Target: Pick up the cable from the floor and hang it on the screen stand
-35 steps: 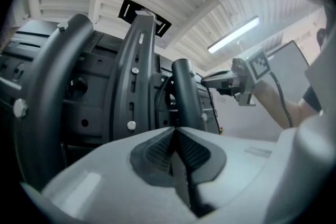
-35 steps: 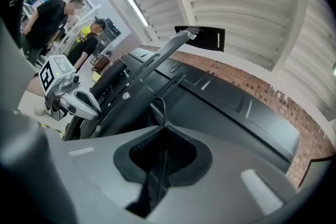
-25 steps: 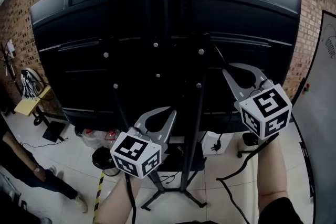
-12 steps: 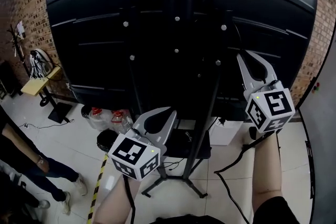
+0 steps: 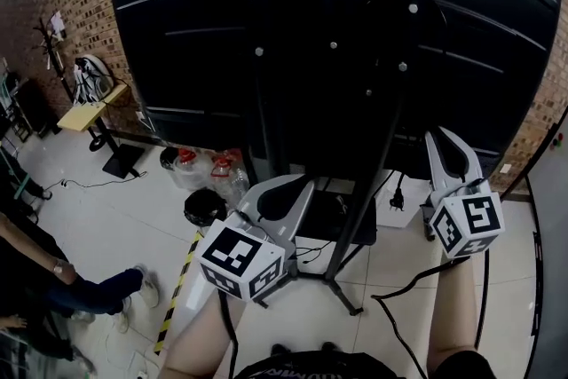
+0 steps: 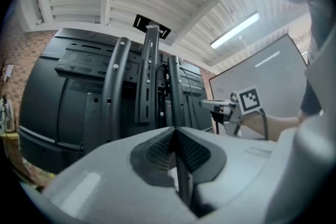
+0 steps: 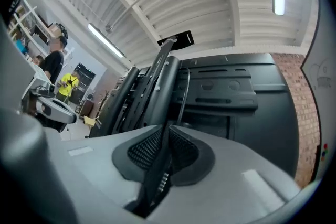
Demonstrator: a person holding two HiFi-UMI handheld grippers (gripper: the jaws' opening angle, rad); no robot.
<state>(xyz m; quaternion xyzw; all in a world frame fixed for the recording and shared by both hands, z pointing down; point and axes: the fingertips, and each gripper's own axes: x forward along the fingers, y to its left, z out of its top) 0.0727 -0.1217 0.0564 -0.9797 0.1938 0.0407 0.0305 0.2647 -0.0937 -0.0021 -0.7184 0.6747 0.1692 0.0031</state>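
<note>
The big black screen (image 5: 222, 58) stands back-side towards me on its black stand (image 5: 373, 191). A thin black cable (image 7: 185, 89) runs up the screen's back just beyond my right gripper's tips; a black plug (image 5: 397, 193) dangles under the screen's lower edge. My right gripper (image 5: 441, 139) points up at that edge. Its jaws are opening and a narrow dark gap shows between the pads (image 7: 181, 152); I cannot tell whether the cable lies in it. My left gripper (image 5: 297, 188) hovers in front of the stand's lower part, its pads (image 6: 157, 152) closed together on nothing.
The stand's feet (image 5: 342, 296) spread over the white tiled floor. Bottles (image 5: 209, 169) and a black bin (image 5: 204, 207) sit under the screen. Yellow-black tape (image 5: 177, 293) runs along the floor. A person's legs (image 5: 84, 290) are at the left, a whiteboard (image 5: 552, 244) at the right.
My right gripper has dropped from the middle of the screen's back to its lower edge. The left gripper has stayed low, and the view has swung to the left.
</note>
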